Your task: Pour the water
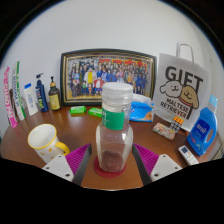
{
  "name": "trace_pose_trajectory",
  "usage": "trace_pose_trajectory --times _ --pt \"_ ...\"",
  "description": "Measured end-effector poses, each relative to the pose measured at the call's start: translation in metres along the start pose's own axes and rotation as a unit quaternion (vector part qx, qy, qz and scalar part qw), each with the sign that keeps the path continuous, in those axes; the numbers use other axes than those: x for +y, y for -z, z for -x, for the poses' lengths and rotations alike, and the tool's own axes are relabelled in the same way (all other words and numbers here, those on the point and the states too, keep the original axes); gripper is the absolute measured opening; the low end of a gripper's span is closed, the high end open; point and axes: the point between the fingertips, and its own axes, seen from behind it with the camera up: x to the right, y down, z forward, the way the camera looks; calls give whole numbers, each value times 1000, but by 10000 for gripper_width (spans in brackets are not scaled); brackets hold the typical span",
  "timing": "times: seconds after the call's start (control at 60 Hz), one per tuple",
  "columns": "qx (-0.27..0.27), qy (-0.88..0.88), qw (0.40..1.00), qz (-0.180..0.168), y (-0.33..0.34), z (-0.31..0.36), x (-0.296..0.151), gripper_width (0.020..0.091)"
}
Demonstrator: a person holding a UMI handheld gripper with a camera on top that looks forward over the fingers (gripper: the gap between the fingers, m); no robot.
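Note:
A clear plastic bottle (pixel 113 128) with a white cap and a green band under the neck stands upright on a red round coaster (pixel 98 169) on the brown wooden table (pixel 60 125). It sits between the fingers of my gripper (pixel 112 160), with a gap showing on either side between the bottle and the magenta pads (pixel 76 158). The gripper is open. A cream and yellow mug (pixel 44 142) rests on the table just left of the left finger, its opening tipped toward me.
A framed group photo (pixel 107 75) leans on the wall behind the bottle. A white gift bag (pixel 183 94) and a blue bottle (pixel 205 130) stand at the right, tubes and small bottles (pixel 30 97) at the left. A blue packet (pixel 141 108) lies behind.

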Motion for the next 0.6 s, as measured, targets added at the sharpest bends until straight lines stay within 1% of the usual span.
trace_pose_trajectory --times 0.033,0.067,0.183,0.267,0.467,0.6 --pt "6 3 1000 11 10 -1 2 835" --pt "12 7 1000 22 21 -3 4 859" --pt "29 7 997 69 70 1 13 850" --pt "25 4 996 90 111 14 15 852" --pt "41 24 993 112 192 34 12 854" --pt "49 22 993 102 217 46 3 853"
